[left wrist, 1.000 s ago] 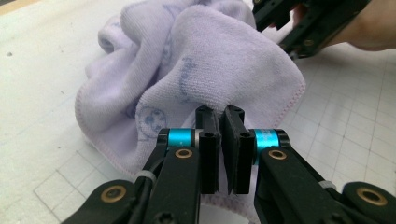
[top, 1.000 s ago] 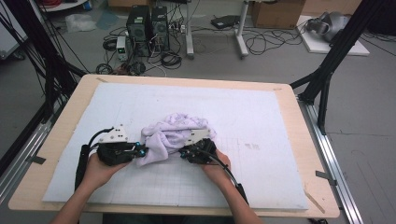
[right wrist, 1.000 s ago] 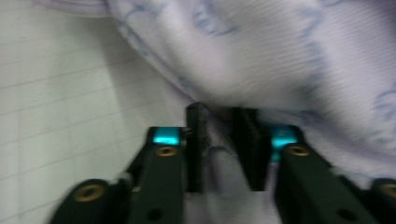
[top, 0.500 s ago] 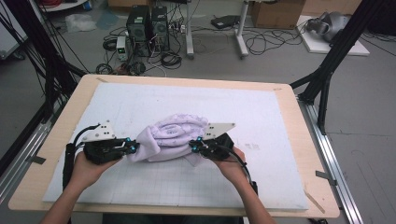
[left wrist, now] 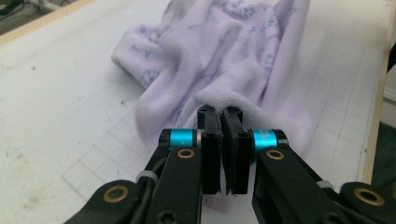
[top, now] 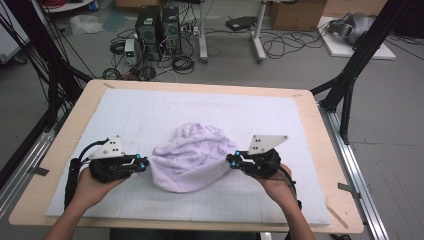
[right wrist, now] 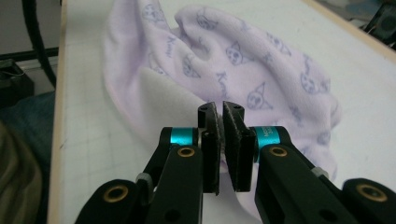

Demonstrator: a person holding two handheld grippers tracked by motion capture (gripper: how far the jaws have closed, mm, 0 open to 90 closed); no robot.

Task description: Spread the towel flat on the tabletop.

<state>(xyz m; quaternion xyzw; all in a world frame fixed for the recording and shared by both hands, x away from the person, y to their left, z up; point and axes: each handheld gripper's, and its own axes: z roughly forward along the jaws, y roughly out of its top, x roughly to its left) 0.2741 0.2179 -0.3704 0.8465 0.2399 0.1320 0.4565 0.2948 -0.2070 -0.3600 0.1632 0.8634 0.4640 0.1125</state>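
The left gripper, black with blue rings behind its tips and a grey three-cornered plate on top, is clamped on the left edge of the cloth; the right gripper, of the same build, pinches the cloth's right edge. In the high view the cloth is a soft, pale lilac piece with a faint darker print, bunched into rounded folds and drawn out between the two grippers. It lies near the middle of a white mat ruled with a fine grid, which covers a light wooden table with rounded corners. A hand holds each gripper from the near side of the cloth.

In the left gripper view, the left gripper shows its flat black pads pressed together on a thick rolled hem of the cloth. The fabric looks fleecy and matte, falling away from the pads in deep, smooth creases onto the mat.

In the right gripper view, the right gripper has rough-faced pads closed on a thin fold of the cloth. Here the print reads as small cat-like faces and short script in grey-violet; the cloth's underside, to the left of the pads, is plain and paler.
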